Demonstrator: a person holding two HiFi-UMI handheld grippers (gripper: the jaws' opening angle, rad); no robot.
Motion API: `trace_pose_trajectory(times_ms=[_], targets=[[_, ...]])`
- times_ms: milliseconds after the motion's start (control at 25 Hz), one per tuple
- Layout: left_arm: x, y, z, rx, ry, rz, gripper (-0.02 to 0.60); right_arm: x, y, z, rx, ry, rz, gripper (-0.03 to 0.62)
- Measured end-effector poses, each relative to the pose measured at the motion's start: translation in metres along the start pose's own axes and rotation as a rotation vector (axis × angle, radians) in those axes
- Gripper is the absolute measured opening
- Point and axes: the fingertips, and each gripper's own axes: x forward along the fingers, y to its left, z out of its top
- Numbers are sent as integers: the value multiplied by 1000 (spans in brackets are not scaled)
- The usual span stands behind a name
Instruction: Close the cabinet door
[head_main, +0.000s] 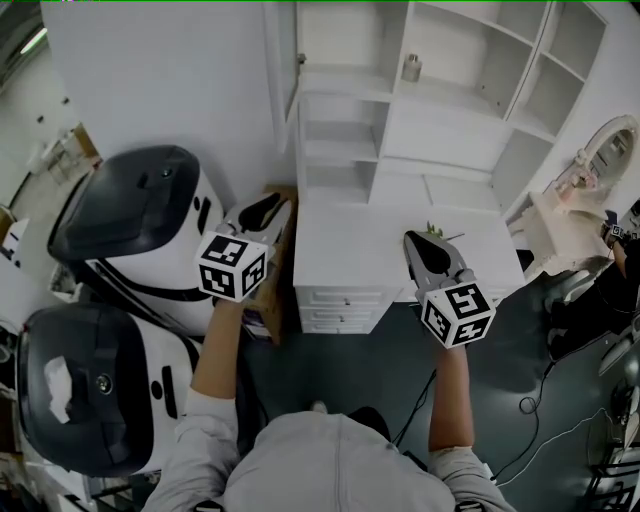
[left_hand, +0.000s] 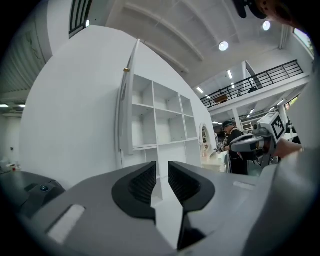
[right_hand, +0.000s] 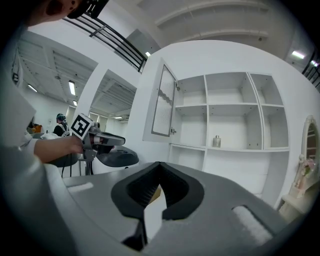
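Note:
The white cabinet door (head_main: 281, 72) stands open at the left of the white shelf unit (head_main: 450, 90), seen nearly edge-on from the head. It shows edge-on in the left gripper view (left_hand: 125, 100) and as a framed panel in the right gripper view (right_hand: 162, 102). My left gripper (head_main: 268, 210) is held level, left of the desk and short of the door, its jaws (left_hand: 161, 176) apart with nothing between them. My right gripper (head_main: 424, 241) hovers over the desk, its jaws (right_hand: 159, 168) closed tip to tip and empty.
A white desk (head_main: 350, 255) with drawers stands below the shelves. A small metal bottle (head_main: 411, 68) sits on one shelf. Two white and black machines (head_main: 130, 215) (head_main: 80, 390) and a cardboard box (head_main: 272, 295) crowd the left. A mirror (head_main: 610, 145) and a person (head_main: 622, 255) are at the right.

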Motion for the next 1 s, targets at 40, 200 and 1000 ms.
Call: trace_pose_trajectory(times_ms=[40,200,1000], targets=[[3,8,3,1,-2,15,100,4,-1,0,0,-1,-1,2],[18,32,14,8,-11,63,115,19,-11,3,1,-10,7,3],[71,78,31,9,-36,386,57,96,-112,-5,6,-8,196,2]])
